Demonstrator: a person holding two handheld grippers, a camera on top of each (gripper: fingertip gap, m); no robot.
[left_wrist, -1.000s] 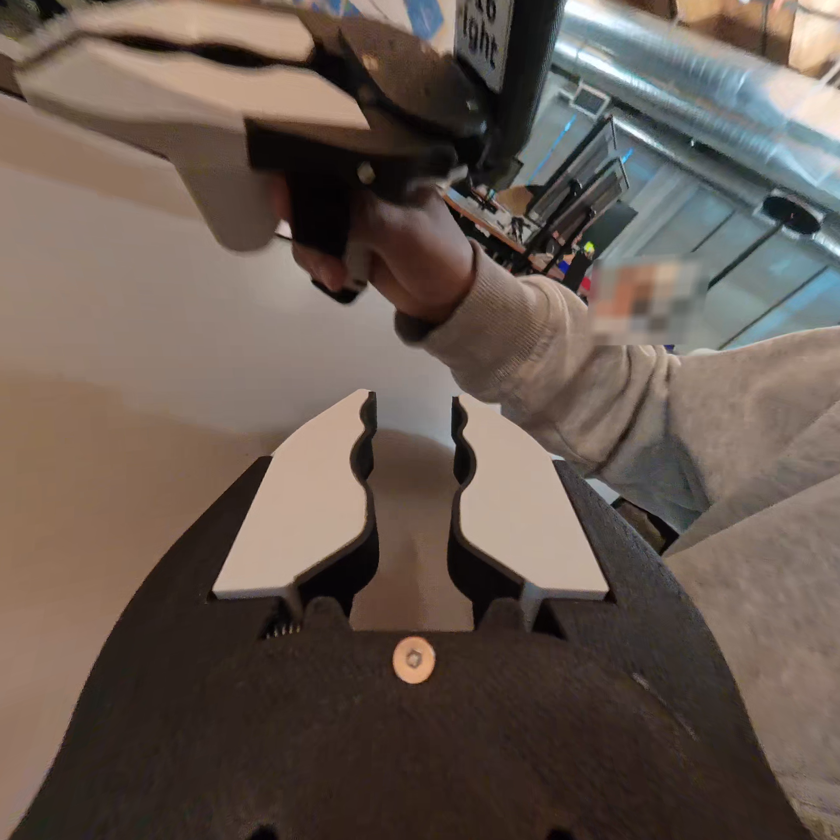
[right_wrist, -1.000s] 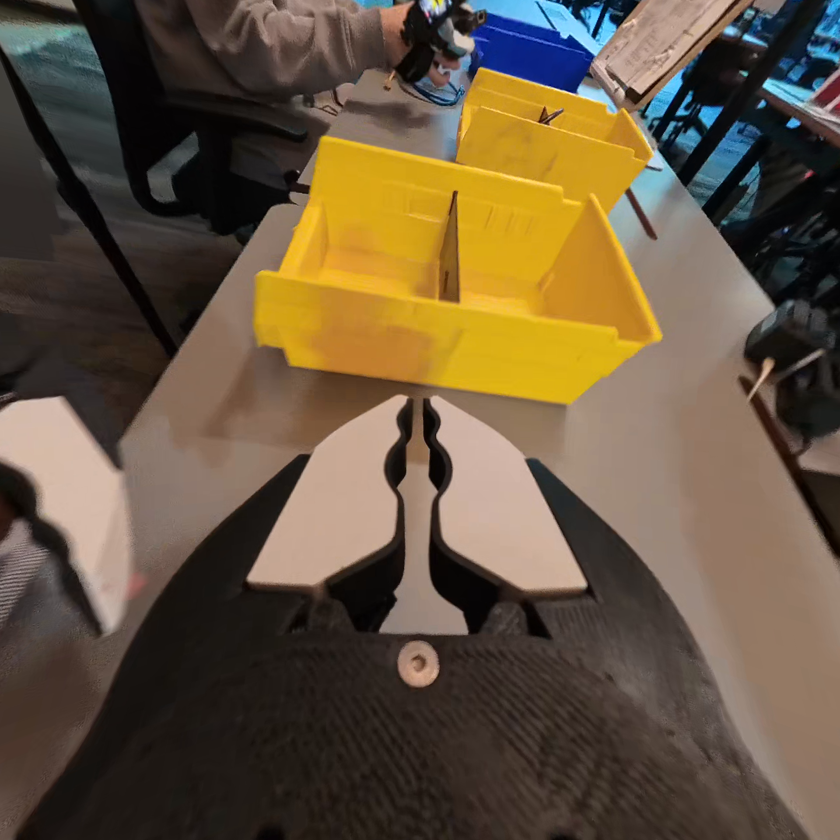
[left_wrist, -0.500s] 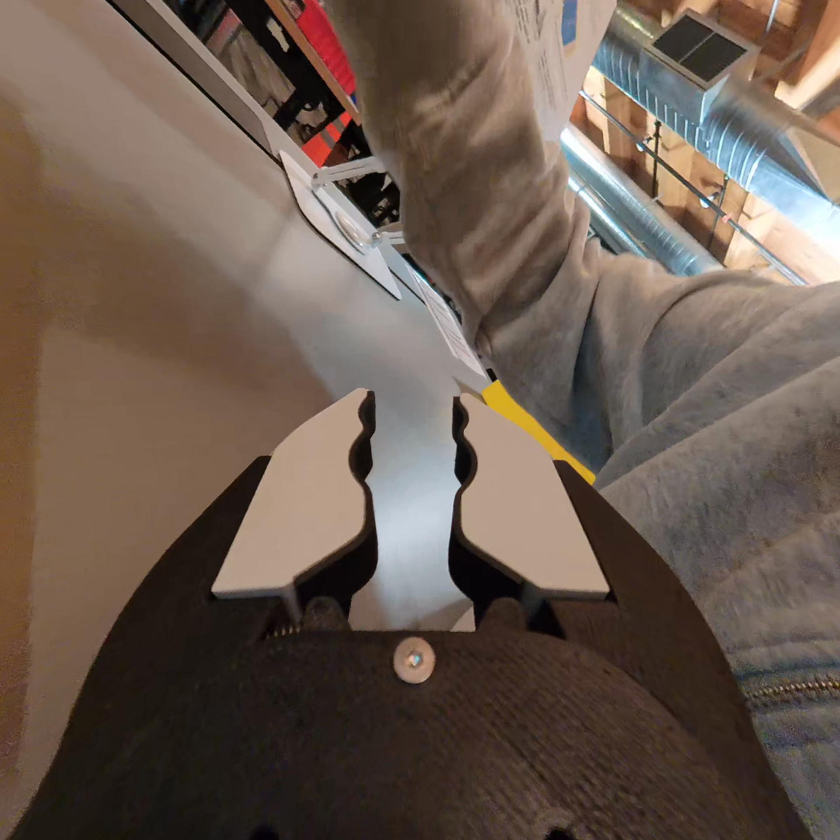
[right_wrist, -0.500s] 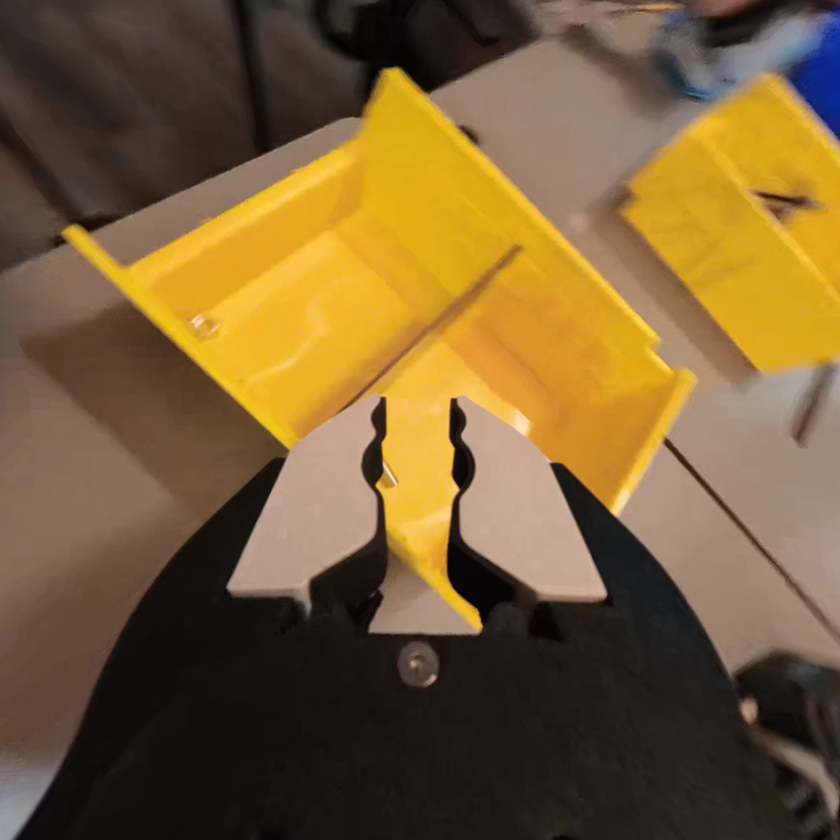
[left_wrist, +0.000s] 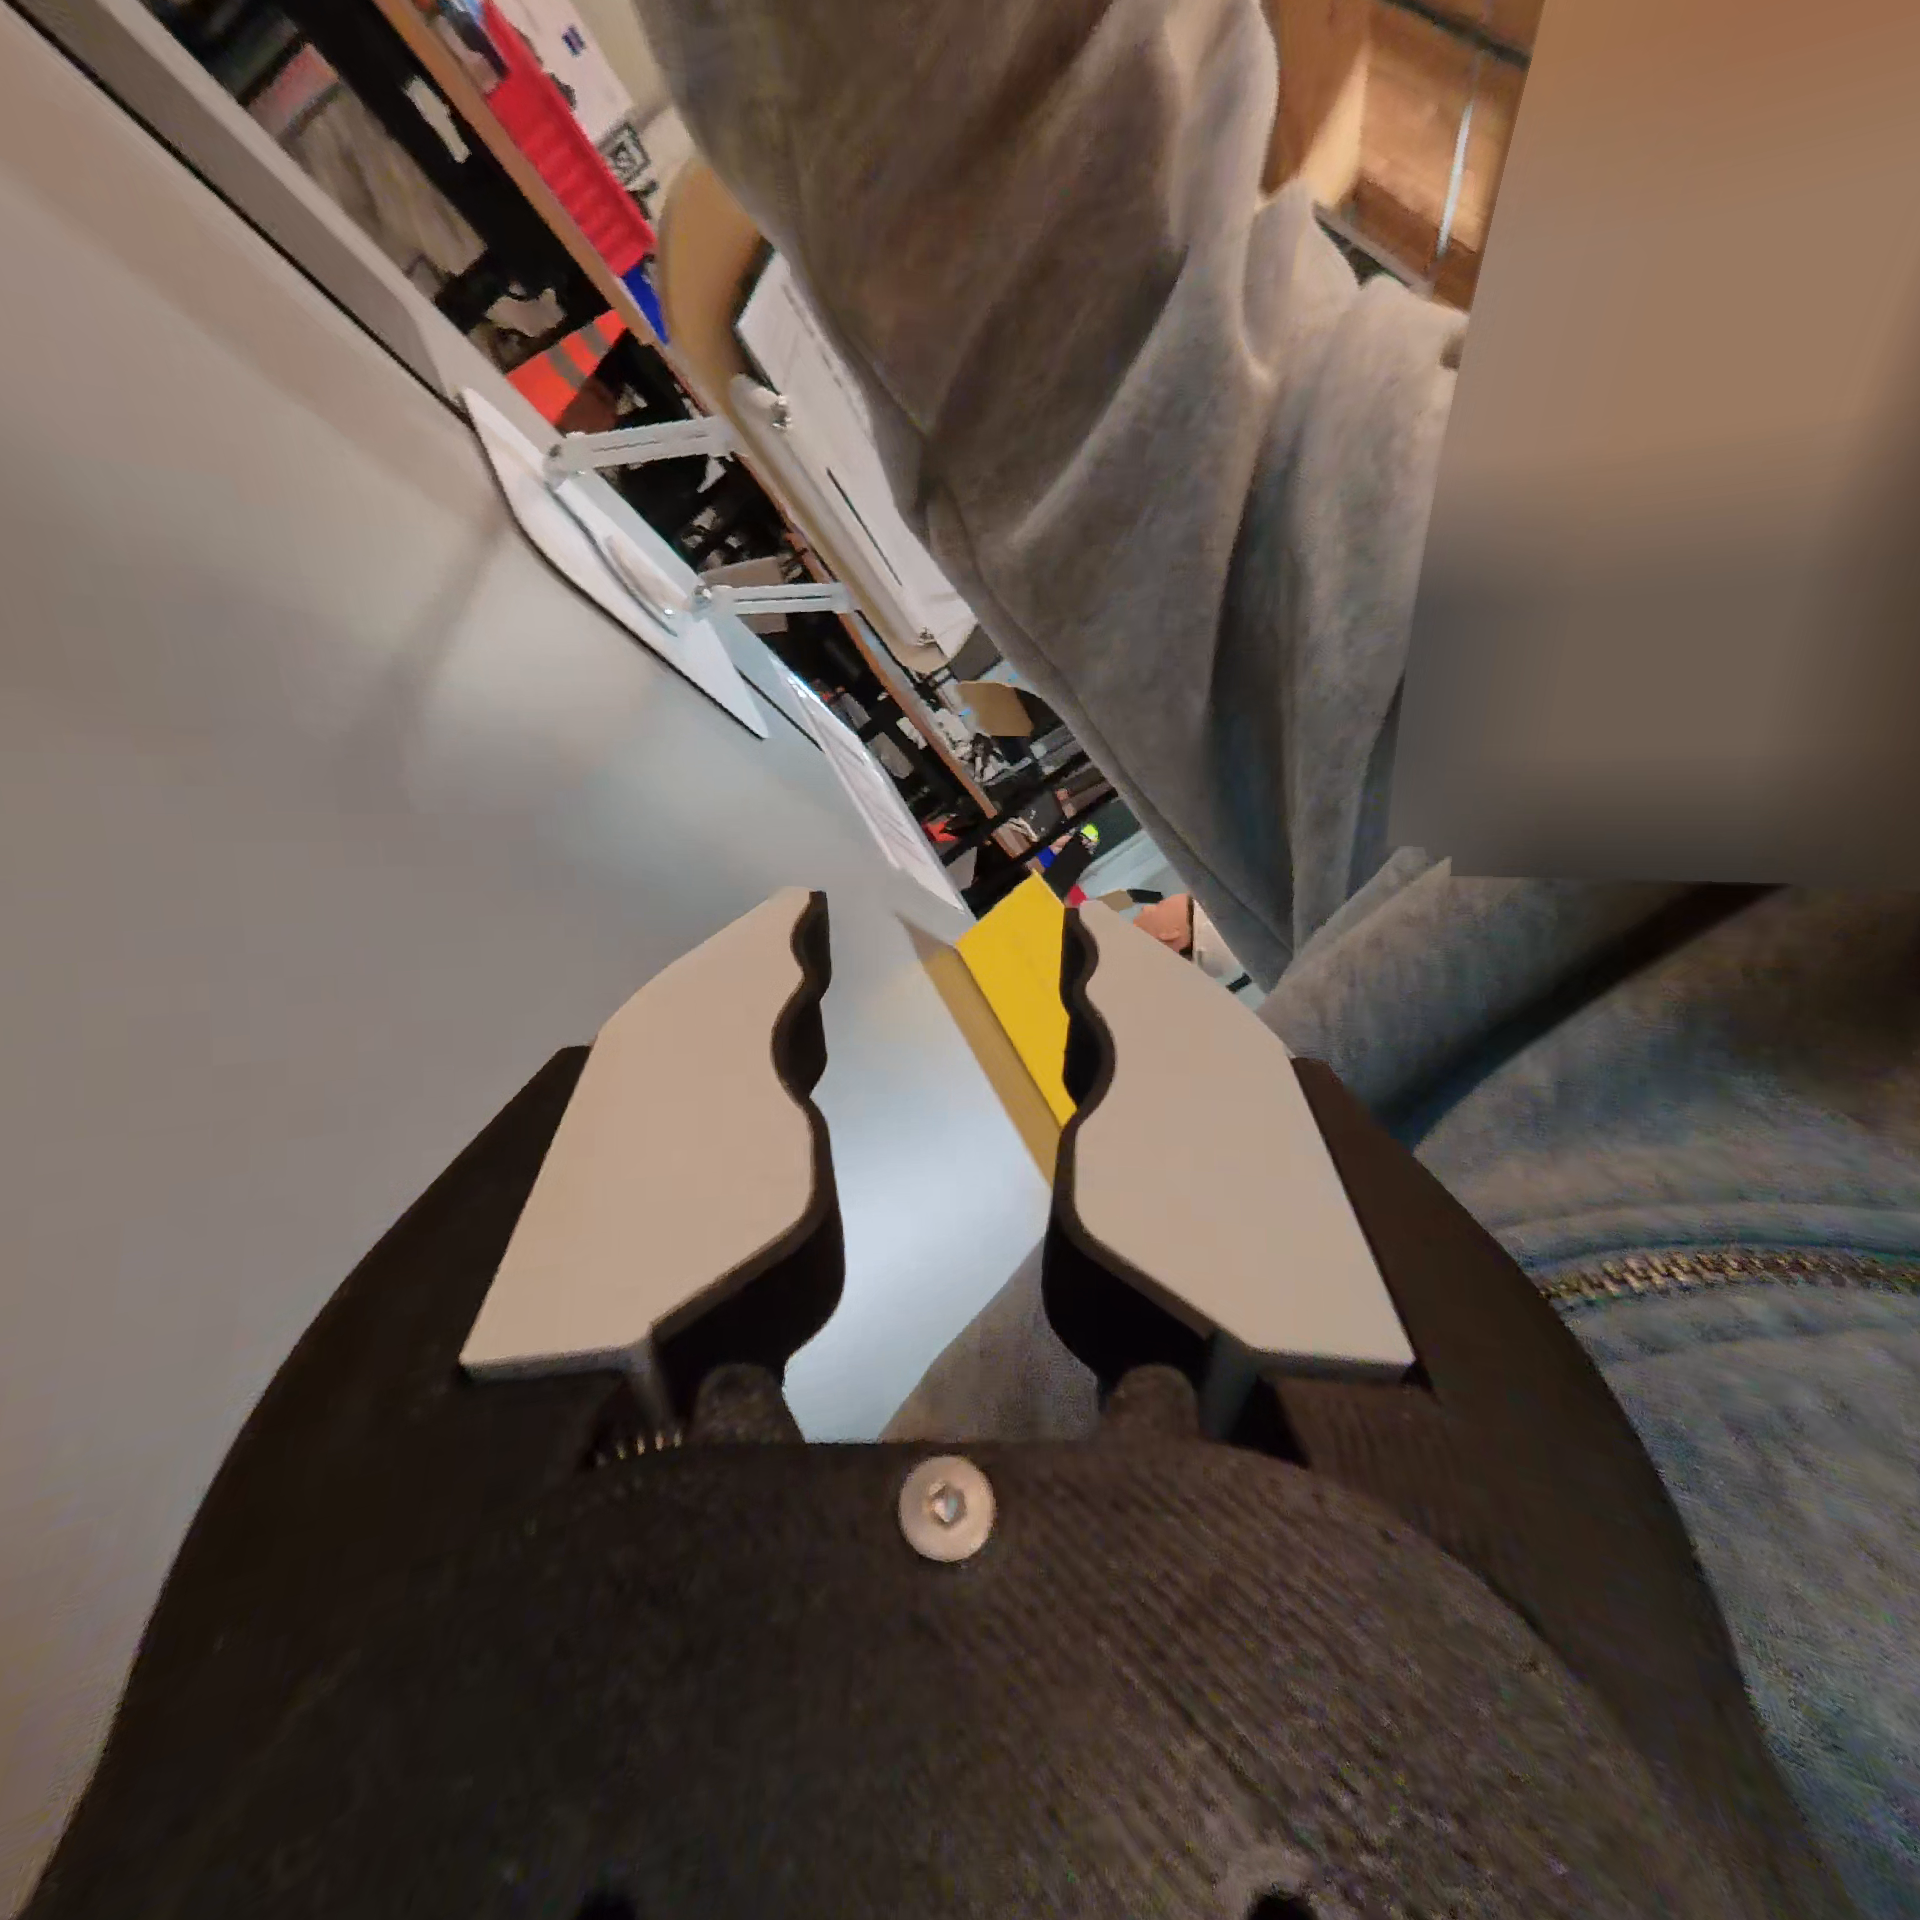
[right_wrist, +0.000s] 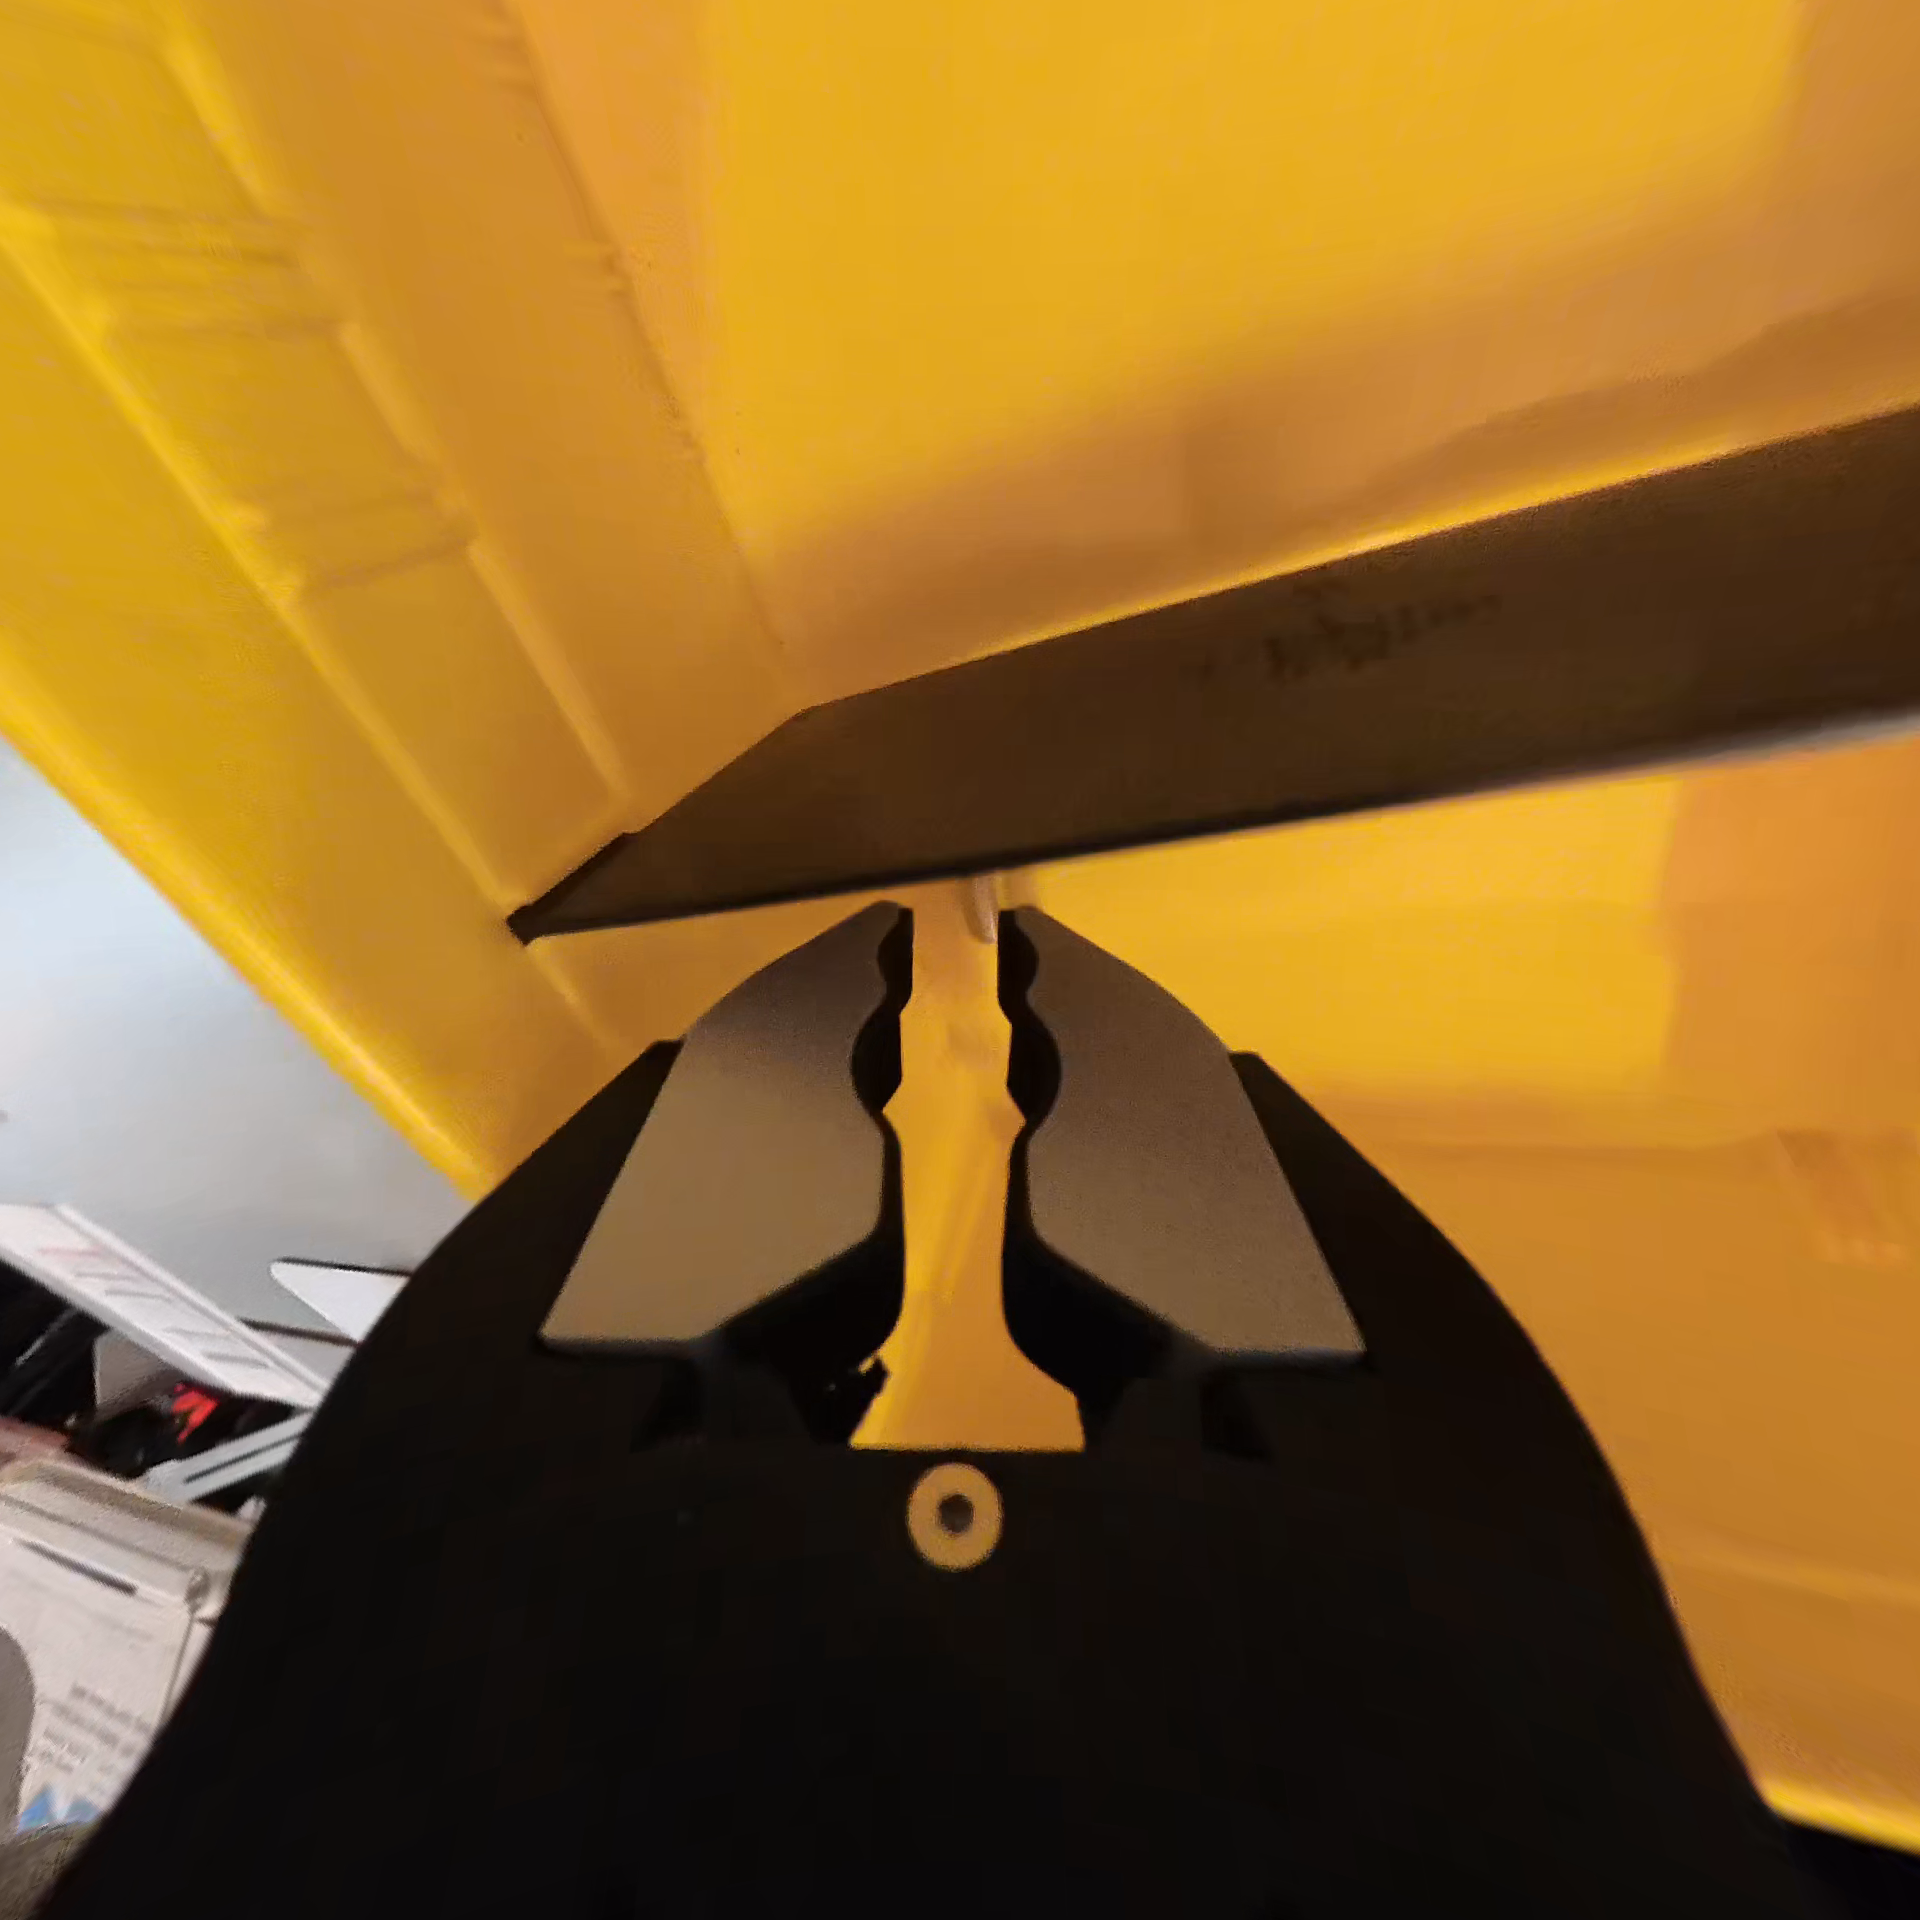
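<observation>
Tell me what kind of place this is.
Likely a workshop or lab. A grey worktable carries a yellow parts bin with a dark divider; cluttered shelving stands behind, under bare wooden ceiling beams.

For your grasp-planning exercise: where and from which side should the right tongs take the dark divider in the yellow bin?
Grip the divider by its thin free top edge, coming from the bin's open top. It is a flat plate standing on edge, so the right tongs should straddle its two faces.
</observation>
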